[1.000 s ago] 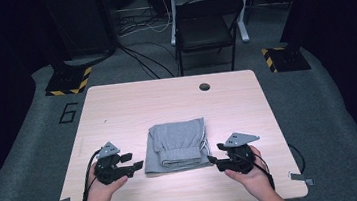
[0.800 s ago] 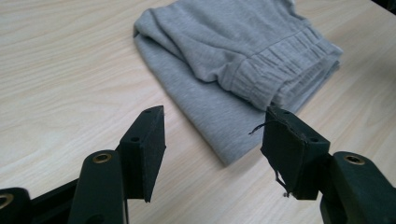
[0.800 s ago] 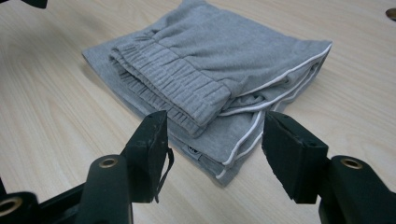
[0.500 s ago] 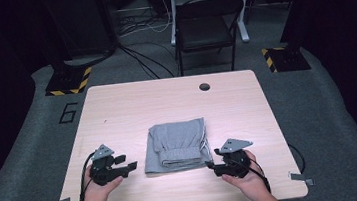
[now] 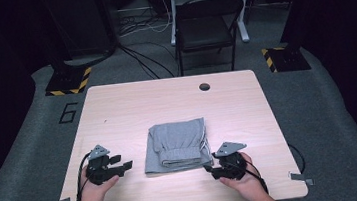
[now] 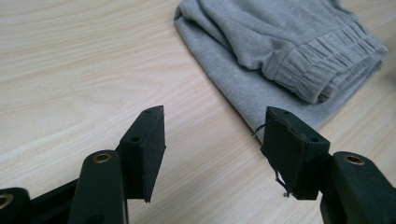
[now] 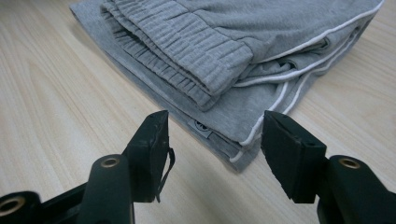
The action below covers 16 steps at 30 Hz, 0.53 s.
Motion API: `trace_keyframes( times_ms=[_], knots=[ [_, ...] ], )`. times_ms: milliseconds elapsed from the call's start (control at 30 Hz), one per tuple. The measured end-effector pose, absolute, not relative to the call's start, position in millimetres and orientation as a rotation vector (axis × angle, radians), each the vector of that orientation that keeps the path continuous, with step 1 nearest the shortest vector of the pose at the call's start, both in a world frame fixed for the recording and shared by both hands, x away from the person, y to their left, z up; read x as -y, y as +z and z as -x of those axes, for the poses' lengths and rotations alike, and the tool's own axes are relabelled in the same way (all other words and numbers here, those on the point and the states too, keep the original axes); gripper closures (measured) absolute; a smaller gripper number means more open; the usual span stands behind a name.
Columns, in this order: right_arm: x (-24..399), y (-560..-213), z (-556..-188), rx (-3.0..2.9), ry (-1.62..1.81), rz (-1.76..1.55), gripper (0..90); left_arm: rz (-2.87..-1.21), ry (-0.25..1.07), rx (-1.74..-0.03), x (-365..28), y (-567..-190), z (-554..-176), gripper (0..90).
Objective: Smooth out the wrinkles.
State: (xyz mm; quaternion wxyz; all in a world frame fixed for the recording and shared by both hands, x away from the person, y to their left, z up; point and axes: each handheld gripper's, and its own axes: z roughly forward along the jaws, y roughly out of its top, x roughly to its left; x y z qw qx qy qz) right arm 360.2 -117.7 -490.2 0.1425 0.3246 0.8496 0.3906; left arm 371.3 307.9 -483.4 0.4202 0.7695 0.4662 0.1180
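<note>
A folded grey garment (image 5: 176,146) with a ribbed waistband and white side piping lies on the near middle of the wooden table (image 5: 166,97). My left gripper (image 5: 124,165) hovers low just left of its near left corner, jaws open, nothing between them. In the left gripper view the garment (image 6: 280,37) lies ahead and to the right of the left gripper (image 6: 215,116). My right gripper (image 5: 208,167) is at the garment's near right corner, also open. In the right gripper view the right gripper (image 7: 217,116) straddles the corner of the garment (image 7: 224,37) without touching it.
A round cable hole (image 5: 204,86) sits near the table's far edge. A folding chair (image 5: 208,22) stands behind the table, with cables on the floor and striped stand bases at both sides.
Both grippers have sunk a little toward the tabletop. The left one drifted slightly left; the right one edged toward the garment's near right corner. The garment has not moved.
</note>
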Motion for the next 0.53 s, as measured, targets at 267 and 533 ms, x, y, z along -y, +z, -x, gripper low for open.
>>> trace_keyframes(
  times_ms=[267,533],
  knots=[
    [113.4,-491.3,-365.1,-2.457,1.119,-0.926,41.5,-1.944,0.298,-1.202,-311.3,-490.5,-370.9,39.1],
    [112.4,-492.5,-371.5,-2.468,1.126,-0.931,41.4,-1.967,0.289,-1.207,-310.5,-493.2,-368.8,38.2]
  ],
)
